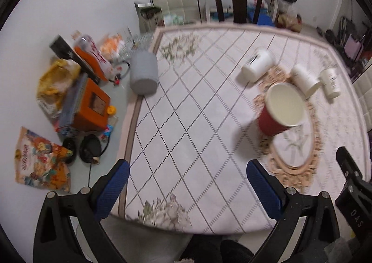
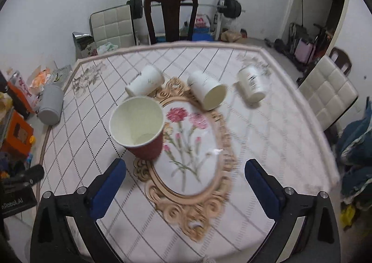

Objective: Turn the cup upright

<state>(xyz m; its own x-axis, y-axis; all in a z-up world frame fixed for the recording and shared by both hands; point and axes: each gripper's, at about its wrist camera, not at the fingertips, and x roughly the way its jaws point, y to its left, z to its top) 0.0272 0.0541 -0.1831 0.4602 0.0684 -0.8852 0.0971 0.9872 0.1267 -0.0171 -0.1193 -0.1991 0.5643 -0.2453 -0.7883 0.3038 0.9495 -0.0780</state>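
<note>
Red paper on the outside and cream within, the red cup (image 2: 139, 128) is standing mouth-up on the counter (image 2: 267, 146), at the left rim of the ornate oval medallion (image 2: 186, 158) printed in the middle of the cloth. Three white cups are lying on their sides behind it, toward the far edge: the left white cup (image 2: 145, 80), the middle white cup (image 2: 207, 90) with its mouth facing the near edge, and the right white cup (image 2: 252, 85) nearest the far right corner.

The left claw (image 1: 188, 188) is hovering over the near left part of the counter with its blue pads spread wide and nothing between them. The right claw (image 2: 186, 187) is likewise gaping, empty, above the near end of the medallion, just short of the red cup.

Judging by this, the red cup looks done and one of the toppled white cups is coming up. The next move is likely calling for a reach toward the far edge, closing the pads across a cup's wall, then rolling the wrist so its base lands flat
</note>
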